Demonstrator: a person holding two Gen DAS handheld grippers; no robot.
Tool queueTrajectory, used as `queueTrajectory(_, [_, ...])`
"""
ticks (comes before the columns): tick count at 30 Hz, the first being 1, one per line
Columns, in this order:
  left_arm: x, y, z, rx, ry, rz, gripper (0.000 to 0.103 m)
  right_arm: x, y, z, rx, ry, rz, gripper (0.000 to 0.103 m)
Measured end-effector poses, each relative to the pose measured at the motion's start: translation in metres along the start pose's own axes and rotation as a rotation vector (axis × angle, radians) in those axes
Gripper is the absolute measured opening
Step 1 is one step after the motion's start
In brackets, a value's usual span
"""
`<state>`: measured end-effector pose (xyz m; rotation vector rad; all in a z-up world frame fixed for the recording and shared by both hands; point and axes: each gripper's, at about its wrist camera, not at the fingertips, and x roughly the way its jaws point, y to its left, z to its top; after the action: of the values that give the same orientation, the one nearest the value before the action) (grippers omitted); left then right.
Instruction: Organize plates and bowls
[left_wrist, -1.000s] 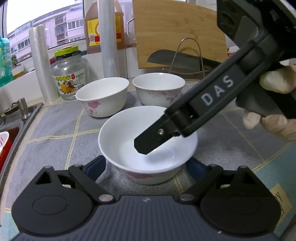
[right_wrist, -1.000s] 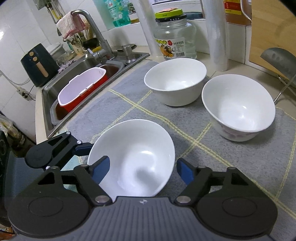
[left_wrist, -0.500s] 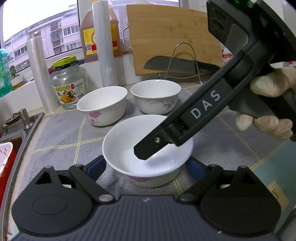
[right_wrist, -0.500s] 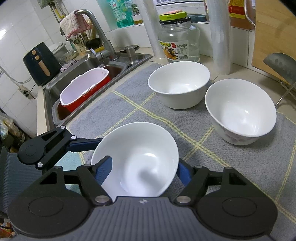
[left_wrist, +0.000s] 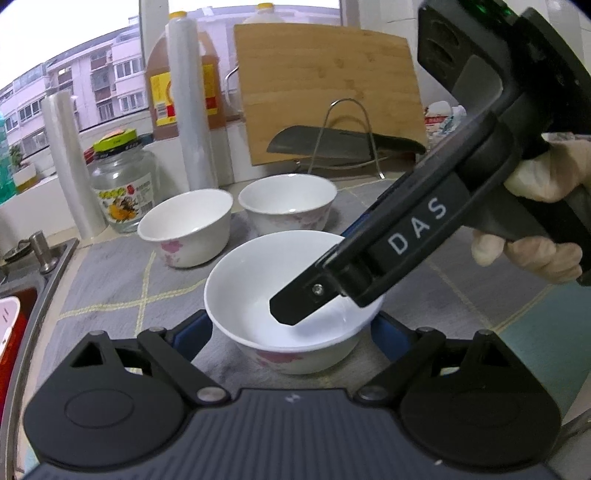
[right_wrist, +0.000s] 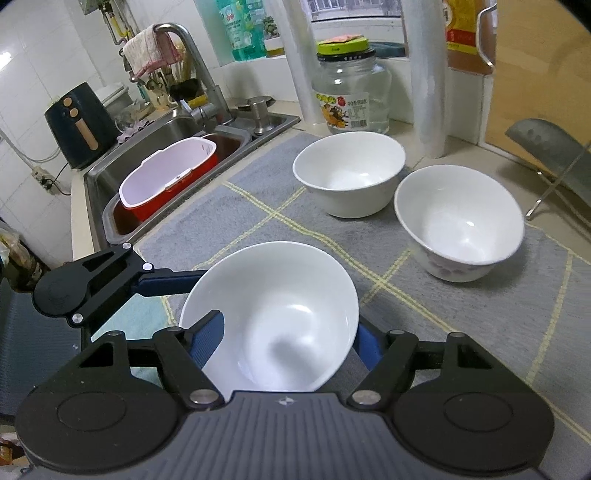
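Three bowls, two rolls, one of most other things on the counter.

Three white bowls: nearest (right_wrist: 273, 317), far left (right_wrist: 349, 171), far right (right_wrist: 460, 219). Two rolls of clear film (left_wrist: 62, 162) (left_wrist: 192, 107), one glass jar (left_wrist: 123, 192), one brown bottle (left_wrist: 162, 85), one cutting board (left_wrist: 325, 85), one cleaver (left_wrist: 332, 146) (on a wire stand), one grey mat (right_wrist: 461, 314), one red tub (right_wrist: 166, 181) in the sink (right_wrist: 96, 184).

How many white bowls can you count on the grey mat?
3. One nearest bowl sits between both sets of jaws; a second bowl stands by the glass jar; a third bowl stands beside it. No others are visible.
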<state>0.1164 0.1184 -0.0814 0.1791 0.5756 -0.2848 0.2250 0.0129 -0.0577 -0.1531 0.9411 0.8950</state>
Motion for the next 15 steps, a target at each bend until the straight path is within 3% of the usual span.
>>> queueTrajectory(15, [0.011, -0.055, 0.016, 0.084, -0.016, -0.142, 0.092, -0.059, -0.029, -0.047, 0.085, -0.036, -0.124, 0.079])
